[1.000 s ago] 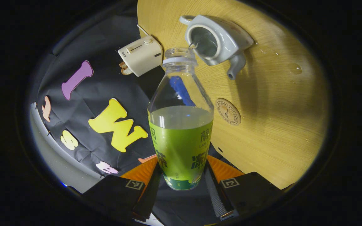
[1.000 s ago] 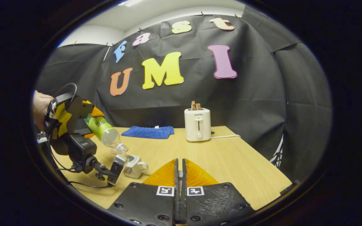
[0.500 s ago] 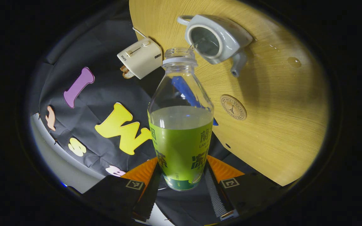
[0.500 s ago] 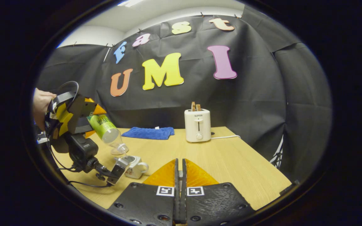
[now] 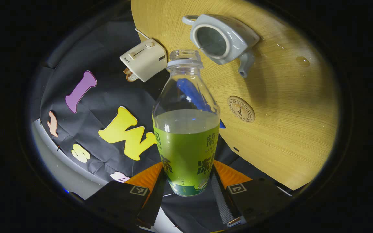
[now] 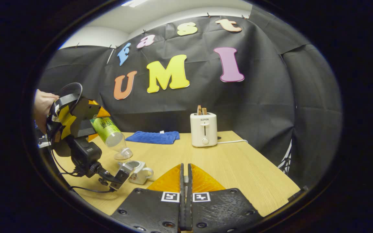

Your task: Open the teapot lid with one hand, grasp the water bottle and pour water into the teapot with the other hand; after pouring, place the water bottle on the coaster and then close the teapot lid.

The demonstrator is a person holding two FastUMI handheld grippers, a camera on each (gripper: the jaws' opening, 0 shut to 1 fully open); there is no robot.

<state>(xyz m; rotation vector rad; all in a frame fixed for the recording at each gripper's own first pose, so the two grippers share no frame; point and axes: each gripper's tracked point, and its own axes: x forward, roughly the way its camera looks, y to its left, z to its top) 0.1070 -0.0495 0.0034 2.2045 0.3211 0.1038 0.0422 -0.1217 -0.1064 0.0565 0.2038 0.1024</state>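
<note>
My left gripper (image 5: 187, 174) is shut on the lower part of an uncapped water bottle (image 5: 186, 136) with a green label. The bottle is tipped, its mouth close to the open top of the grey teapot (image 5: 220, 38), which stands lidless on the wooden table (image 5: 287, 129). A round coaster (image 5: 241, 109) lies near the teapot's spout. In the right gripper view, the left gripper (image 6: 76, 124), held by a hand (image 6: 42, 105), tilts the bottle (image 6: 110, 134) down over the teapot (image 6: 138, 171). My right gripper (image 6: 185, 181) hovers over the table, fingers pressed together.
A white toaster (image 6: 203, 129) with bread in it stands at the back of the table, its cord running right. A folded blue cloth (image 6: 152, 136) lies to its left. Water drops (image 5: 303, 61) sit on the wood beyond the teapot.
The left gripper and bottle have risen slightly, lifting the bottle's mouth a little from the teapot. The pouring stream has thinned. The right gripper has not moved.
</note>
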